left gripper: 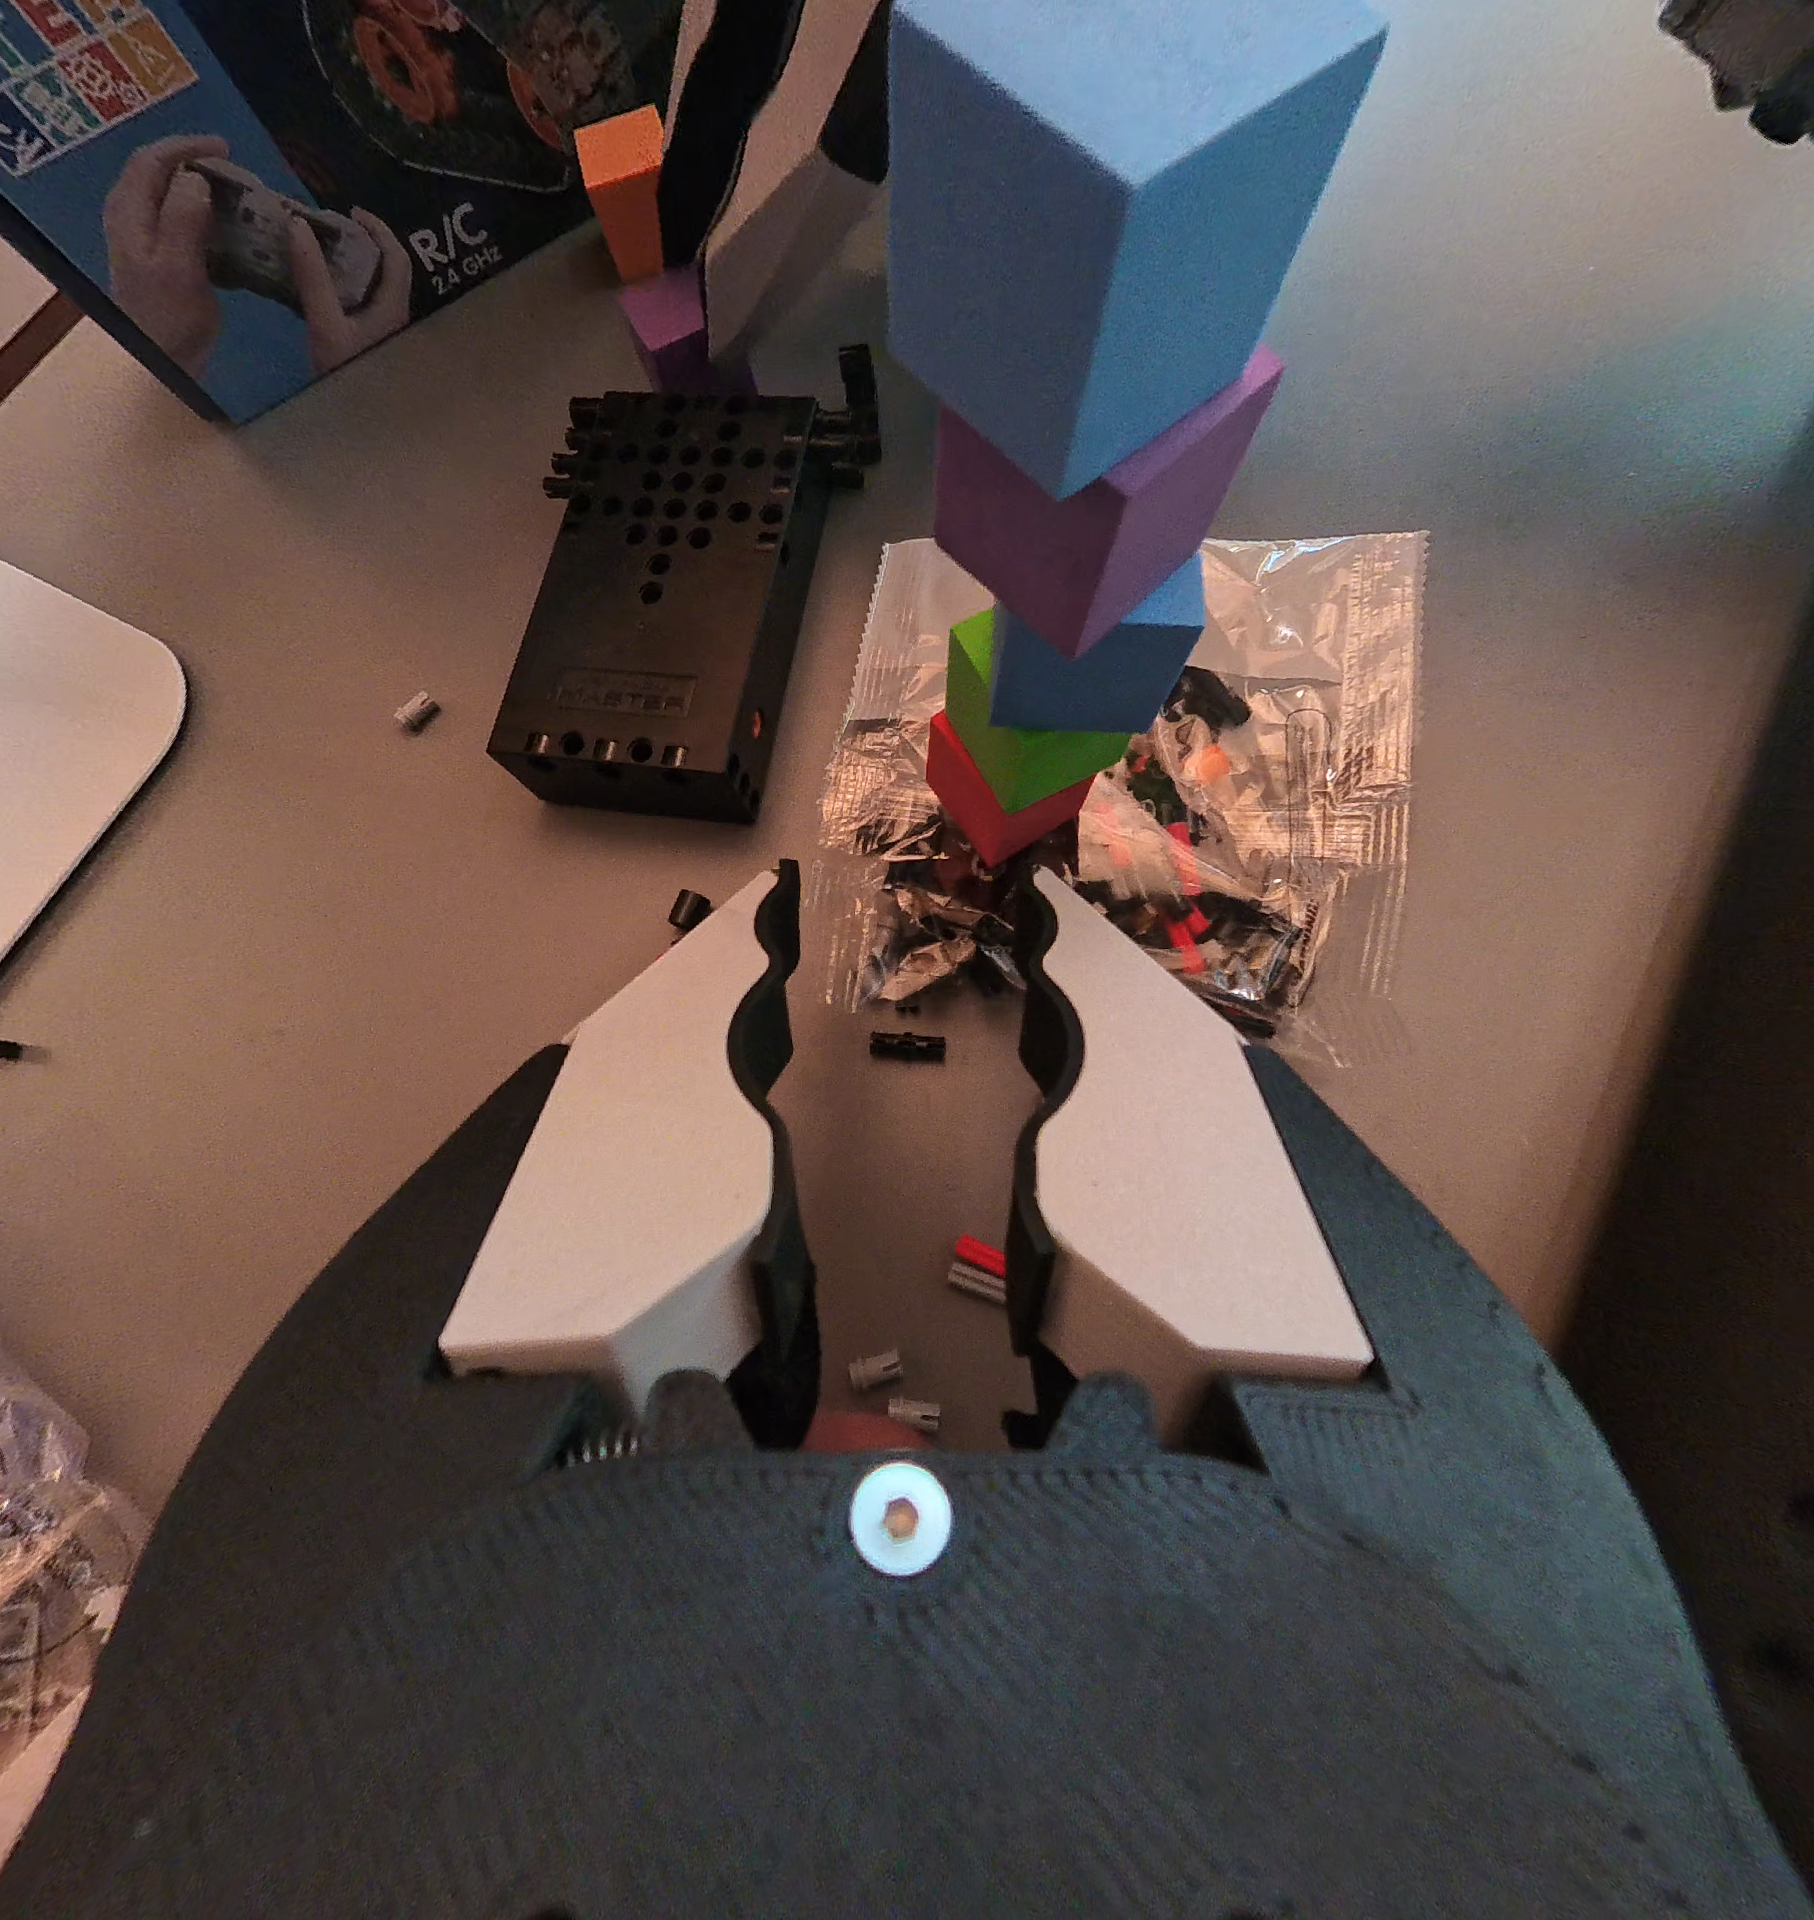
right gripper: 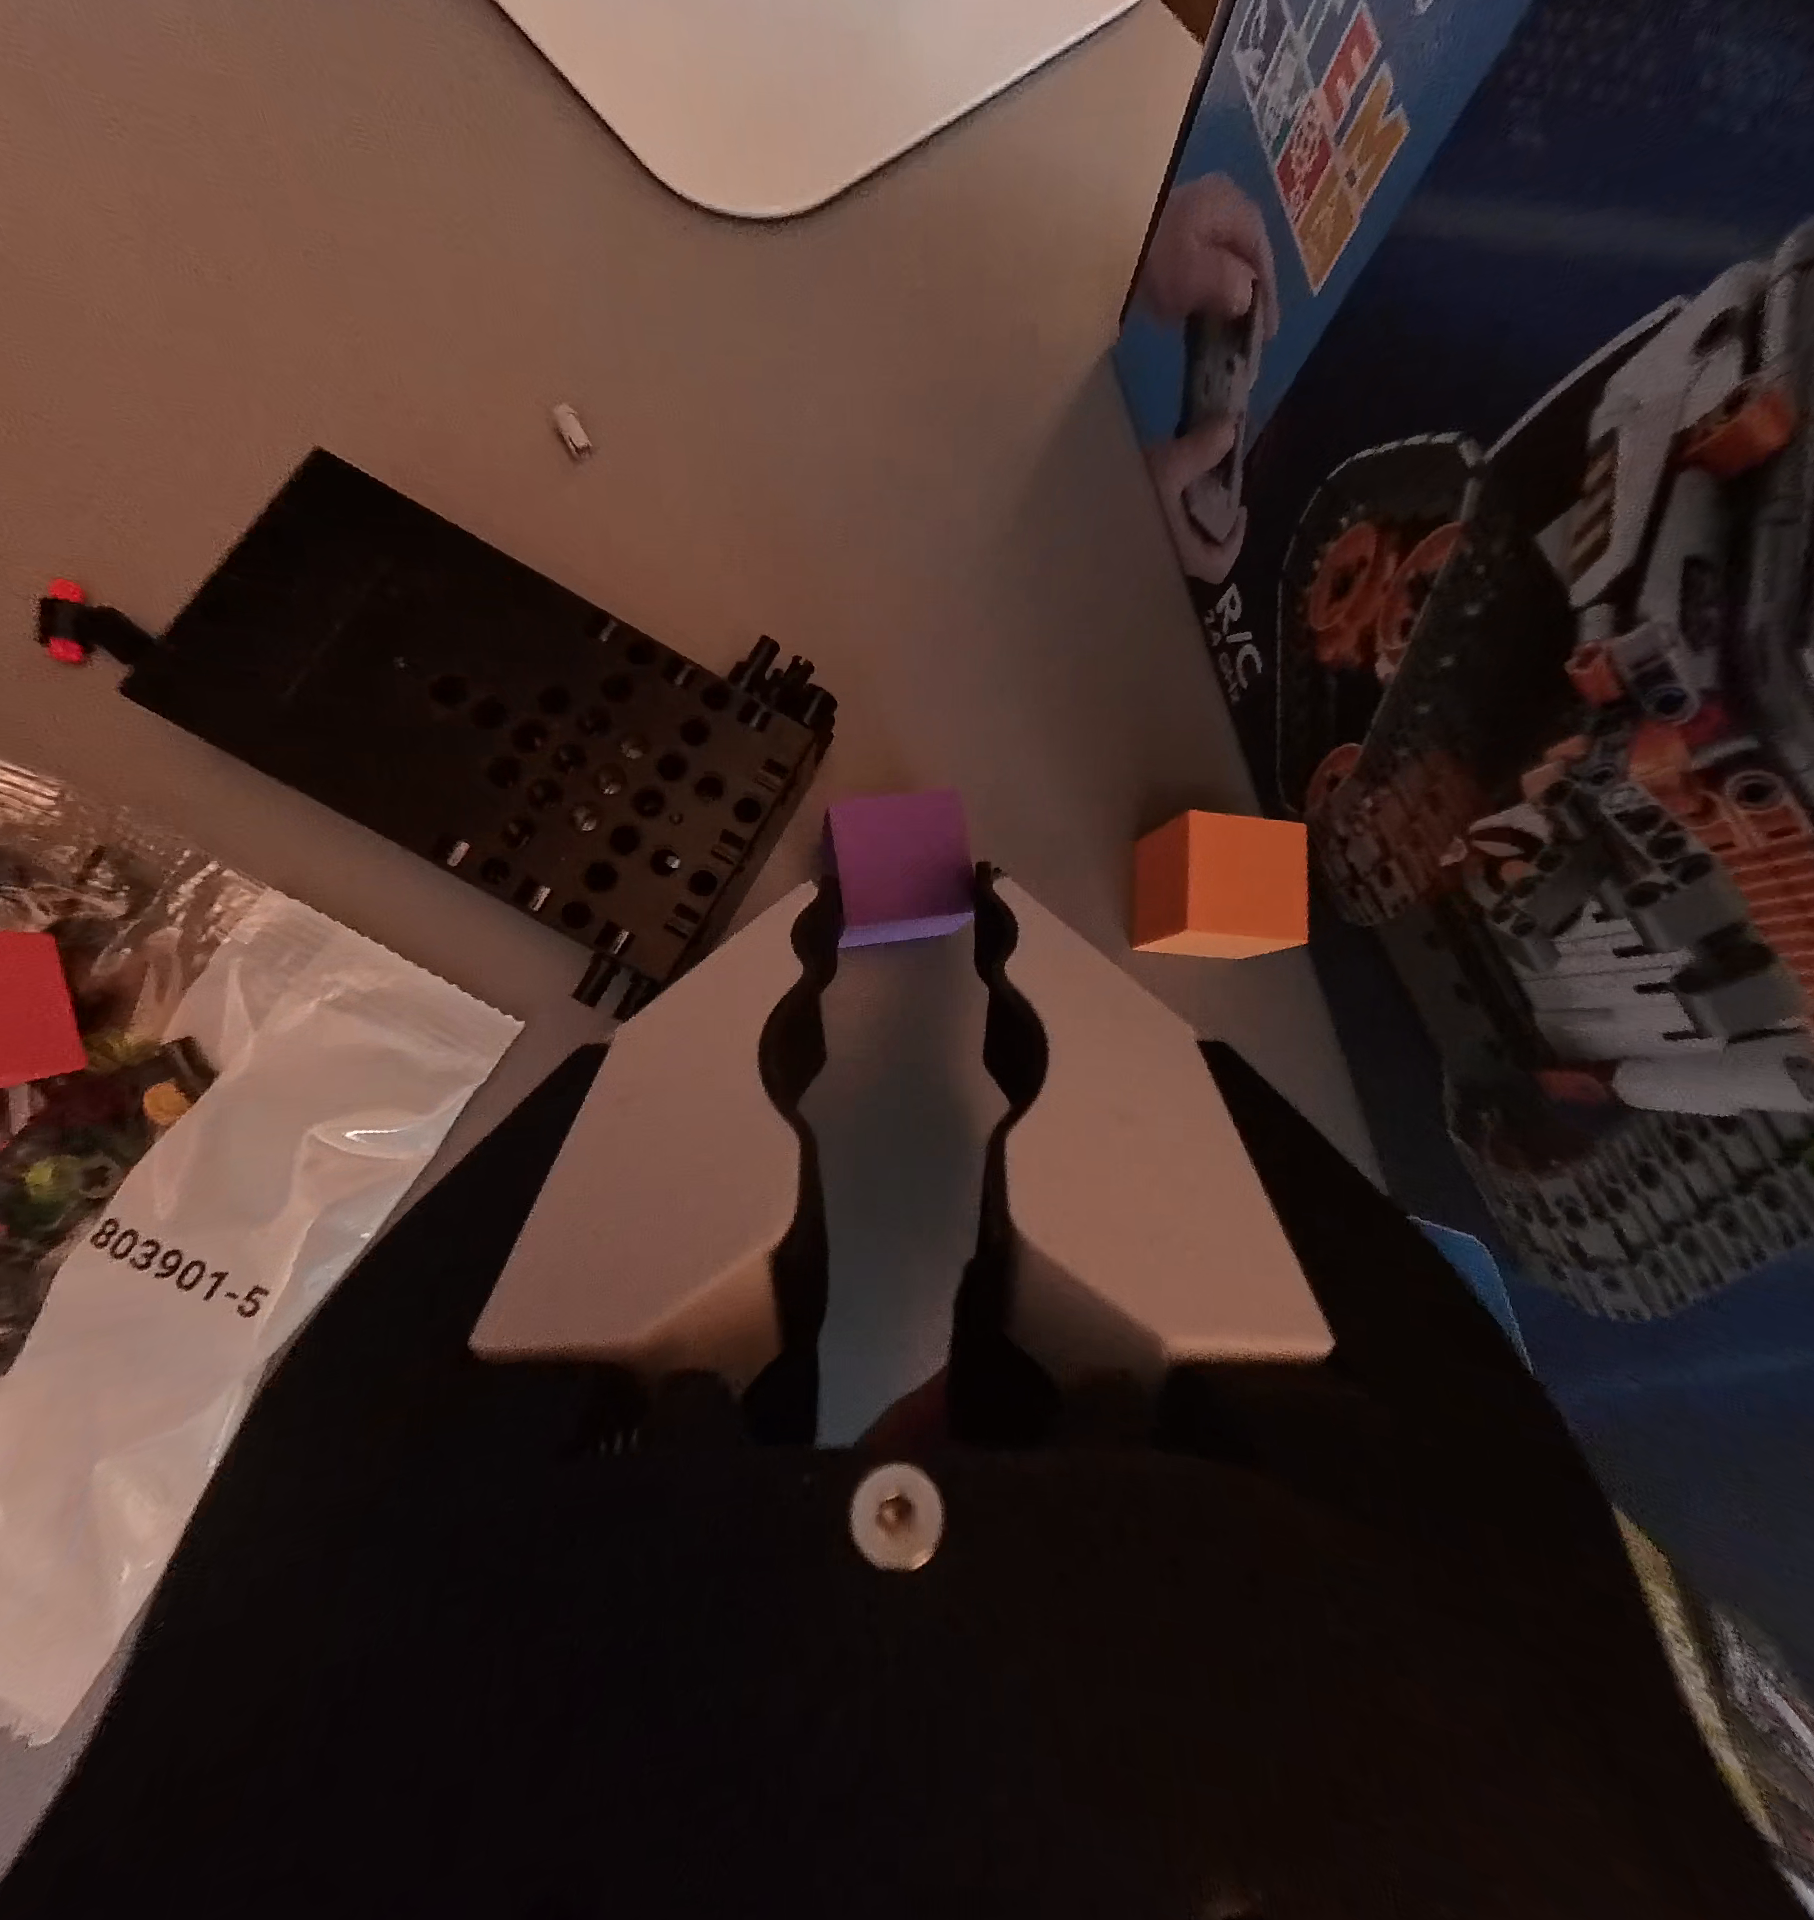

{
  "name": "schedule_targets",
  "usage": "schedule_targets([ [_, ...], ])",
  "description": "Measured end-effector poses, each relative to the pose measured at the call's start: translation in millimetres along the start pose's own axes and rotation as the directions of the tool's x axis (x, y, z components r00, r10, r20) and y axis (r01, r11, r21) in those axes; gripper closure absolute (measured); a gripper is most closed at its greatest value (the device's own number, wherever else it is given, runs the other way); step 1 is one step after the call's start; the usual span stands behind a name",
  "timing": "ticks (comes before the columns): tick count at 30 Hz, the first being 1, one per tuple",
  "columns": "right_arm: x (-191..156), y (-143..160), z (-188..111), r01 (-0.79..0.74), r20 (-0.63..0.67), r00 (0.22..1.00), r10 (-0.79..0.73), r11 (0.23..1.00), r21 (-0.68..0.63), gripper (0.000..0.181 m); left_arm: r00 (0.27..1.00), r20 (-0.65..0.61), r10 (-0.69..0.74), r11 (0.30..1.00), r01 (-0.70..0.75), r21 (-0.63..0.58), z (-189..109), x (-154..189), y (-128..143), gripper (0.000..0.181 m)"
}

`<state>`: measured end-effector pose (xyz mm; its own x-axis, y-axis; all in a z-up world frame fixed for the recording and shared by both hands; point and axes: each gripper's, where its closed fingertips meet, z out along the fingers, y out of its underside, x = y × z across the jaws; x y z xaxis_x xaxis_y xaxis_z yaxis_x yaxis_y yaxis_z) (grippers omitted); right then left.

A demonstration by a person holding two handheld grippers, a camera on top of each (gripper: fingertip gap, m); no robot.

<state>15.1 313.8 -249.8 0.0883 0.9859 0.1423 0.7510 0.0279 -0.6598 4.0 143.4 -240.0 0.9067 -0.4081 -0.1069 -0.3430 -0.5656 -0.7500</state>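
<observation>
In the left wrist view a leaning tower of foam cubes stands on a clear bag of parts: red cube at the bottom, then green, blue, purple and a large blue cube on top. My left gripper is open and empty, its tips just short of the red cube. My right gripper has its tips closed against both sides of a purple cube on the table. An orange cube sits just right of it. Both cubes and the right gripper show far off in the left wrist view.
A black perforated battery box lies left of the tower. A blue toy box stands behind the orange cube. A white rounded board lies at the left. Small loose pins lie on the table. The gap from one gripper's tips to the other's is roughly 20 cm. My left tips are about 25 cm from the orange cube, my right tips only 5 cm. My left wrist view looks at it from another angle.
</observation>
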Motion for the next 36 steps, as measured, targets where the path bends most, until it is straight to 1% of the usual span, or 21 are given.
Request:
schedule_targets([
  [2,0,-5,-10,-0.008,-0.006,1.0,0.008,1.0,0.03,0.157,1.0,0.0,0.0,1.0,0.0,-0.001,0,0,0,0.141],
  [3,0,-11,-20,0.0,-0.019,1.0,0.001,0.999,0.054,0.157,1.0,0.0,-0.001,1.0,0.001,-0.003,0,0,1,0.141],
  [5,-10,-33,-48,0.027,-0.018,1.0,-0.025,0.99,0.14,0.157,1.0,0.0,-0.001,1.0,0.001,-0.004,1,0,1,0.142],
  [8,-46,-68,-99,0.069,0.056,0.995,-0.087,0.96,0.27,0.157,1.0,0.0,0.0,1.0,0.0,-0.005,1,0,1,0.142],
  [10,-75,-84,-128,0.107,0.115,0.982,-0.152,0.939,0.328,0.157,1.0,0.0,0.0,1.0,0.0,-0.007,1,0,1,0.142],
  [13,-110,-93,-152,0.16,0.182,0.955,-0.234,0.924,0.347,0.157,1.0,0.003,-0.003,1.0,0.003,-0.009,2,-1,2,0.142],
  [15,-126,-92,-155,0.201,0.201,0.939,-0.278,0.921,0.333,0.157,1.0,0.004,-0.005,1.0,0.005,-0.008,1,-1,2,0.142],
  [19,-138,-87,-149,0.231,0.219,0.928,-0.301,0.927,0.295,0.156,1.0,0.004,-0.007,1.0,0.007,-0.007,1,-1,2,0.141],
  [24,-138,-80,-137,0.252,0.209,0.929,-0.305,0.936,0.246,0.154,1.0,0.003,-0.003,1.0,0.003,-0.005,0,-1,2,0.142],
  [28,-138,-82,-138,0.258,0.205,0.928,-0.31,0.934,0.246,0.149,1.0,0.003,-0.003,1.0,0.003,-0.004,0,-1,1,0.142],
  [36,-140,-81,-137,0.256,0.213,0.926,-0.31,0.935,0.246,0.149,1.0,0.001,-0.007,1.0,0.007,-0.002,0,-1,1,0.142],
])
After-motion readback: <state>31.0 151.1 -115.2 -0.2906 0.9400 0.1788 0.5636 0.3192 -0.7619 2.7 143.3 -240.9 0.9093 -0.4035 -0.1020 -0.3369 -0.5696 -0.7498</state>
